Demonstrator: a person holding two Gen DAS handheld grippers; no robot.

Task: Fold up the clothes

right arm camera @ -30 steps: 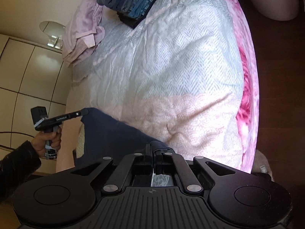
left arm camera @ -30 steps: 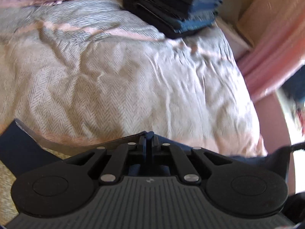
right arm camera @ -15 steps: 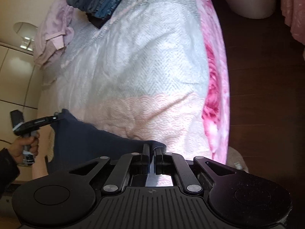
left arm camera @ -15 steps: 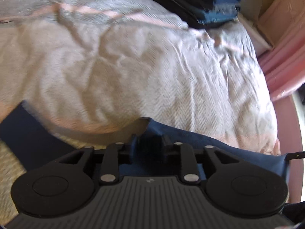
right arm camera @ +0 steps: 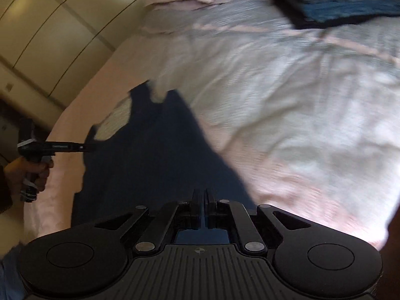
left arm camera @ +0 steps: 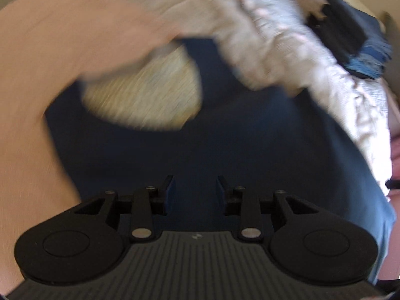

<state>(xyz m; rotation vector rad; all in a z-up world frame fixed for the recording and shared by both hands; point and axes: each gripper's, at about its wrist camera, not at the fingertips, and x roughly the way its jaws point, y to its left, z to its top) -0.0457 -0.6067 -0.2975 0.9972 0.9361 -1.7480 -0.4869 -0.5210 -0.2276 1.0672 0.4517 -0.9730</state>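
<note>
Right wrist: tongs pinching navy garment.

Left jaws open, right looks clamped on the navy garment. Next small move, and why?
Probably close the left gripper on the near edge of the navy garment: its jaws stand apart with fabric in front, while the right gripper is shut on cloth. Blur hides the exact edge.

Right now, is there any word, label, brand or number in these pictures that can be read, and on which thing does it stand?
No text can be read.
Left gripper: a pale printed mark on its black side in the right wrist view, too small and blurred to read.
Right gripper: only a small round crosshair mark on its ribbed body, no letters.
Navy garment, bedspread, folded stack: no text visible.
</note>
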